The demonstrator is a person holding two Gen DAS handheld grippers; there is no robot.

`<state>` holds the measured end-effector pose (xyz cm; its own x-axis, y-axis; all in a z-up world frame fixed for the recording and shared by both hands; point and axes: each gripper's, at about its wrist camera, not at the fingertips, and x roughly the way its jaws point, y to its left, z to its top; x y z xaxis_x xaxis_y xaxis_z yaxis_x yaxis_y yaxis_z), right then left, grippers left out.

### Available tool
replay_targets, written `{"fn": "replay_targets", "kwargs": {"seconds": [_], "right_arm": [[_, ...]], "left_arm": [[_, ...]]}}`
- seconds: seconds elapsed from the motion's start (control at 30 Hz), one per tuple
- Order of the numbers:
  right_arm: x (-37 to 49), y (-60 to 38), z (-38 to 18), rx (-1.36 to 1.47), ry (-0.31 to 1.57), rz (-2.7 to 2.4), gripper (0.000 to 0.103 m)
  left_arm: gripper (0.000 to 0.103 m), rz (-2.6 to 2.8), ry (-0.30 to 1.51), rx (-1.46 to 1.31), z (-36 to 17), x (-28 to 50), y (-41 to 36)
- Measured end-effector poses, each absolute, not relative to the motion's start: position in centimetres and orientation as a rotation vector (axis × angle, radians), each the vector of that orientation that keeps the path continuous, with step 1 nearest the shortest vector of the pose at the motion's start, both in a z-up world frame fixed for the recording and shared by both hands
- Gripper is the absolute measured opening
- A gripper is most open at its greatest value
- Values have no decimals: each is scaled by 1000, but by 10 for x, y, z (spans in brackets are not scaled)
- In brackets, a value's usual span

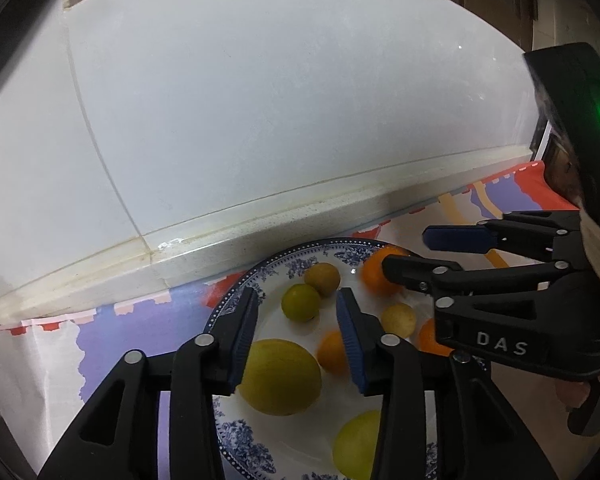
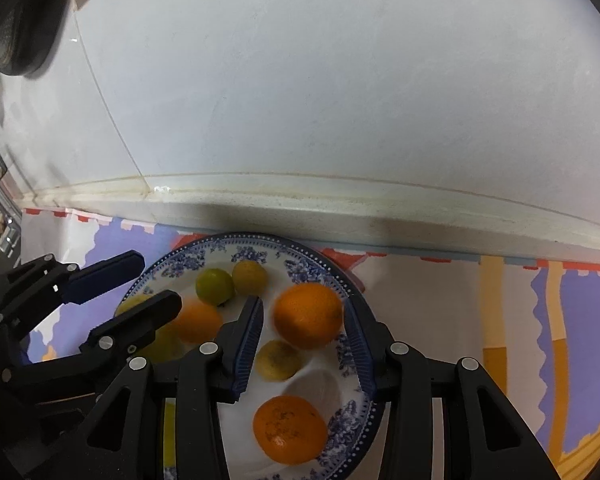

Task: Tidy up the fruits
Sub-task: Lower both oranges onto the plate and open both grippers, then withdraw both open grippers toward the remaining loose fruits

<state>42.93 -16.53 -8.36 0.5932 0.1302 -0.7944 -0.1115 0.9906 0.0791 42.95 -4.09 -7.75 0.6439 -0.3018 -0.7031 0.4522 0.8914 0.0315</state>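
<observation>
Resting on a blue-patterned plate (image 2: 342,276) beside the wall: mixed fruits.
Round oranges (image 2: 308,315), a green lime (image 2: 214,286) and yellow fruits show no clear long axis. Left gripper (image 1: 297,336) and right gripper (image 2: 306,344) hover spread, apparently pinching nothing.

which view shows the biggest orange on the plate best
The right wrist view: the biggest orange sits whole and unobstructed between the right gripper fingers. In the left wrist view that orange lies at the plate's far rim, partly hidden behind a finger.
</observation>
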Motion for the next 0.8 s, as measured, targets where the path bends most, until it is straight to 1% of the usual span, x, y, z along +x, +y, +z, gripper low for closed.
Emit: {"fn": "replay_targets", "kwargs": {"seconds": [0.1, 0.17, 0.2, 0.27, 0.3, 0.37, 0.67, 0.73, 0.8], "right_arm": [[421, -164, -73, 11, 897, 134, 45], [413, -164, -65, 3, 874, 129, 45], [409, -163, -61, -1, 864, 126, 48], [399, -164, -52, -6, 837, 119, 50], [395, -164, -48, -6, 826, 118, 50], [385, -164, -39, -5, 805, 116, 50], [334, -175, 0, 7, 685, 46, 50], [323, -177, 7, 3, 657, 21, 58], [311, -179, 14, -3, 629, -1, 60]], "left_arm": [[44, -424, 744, 201, -71, 423, -37], [47, -415, 730, 193, -66, 417, -34], [48, -411, 720, 192, -62, 413, -33], [53, -403, 698, 189, -54, 405, -30], [54, -395, 685, 189, -50, 400, -29], [61, -381, 654, 186, -39, 389, -26], [80, -310, 555, 159, -2, 345, -15], [81, -277, 518, 152, 6, 333, -11], [84, -254, 490, 154, 11, 324, -9]]}}
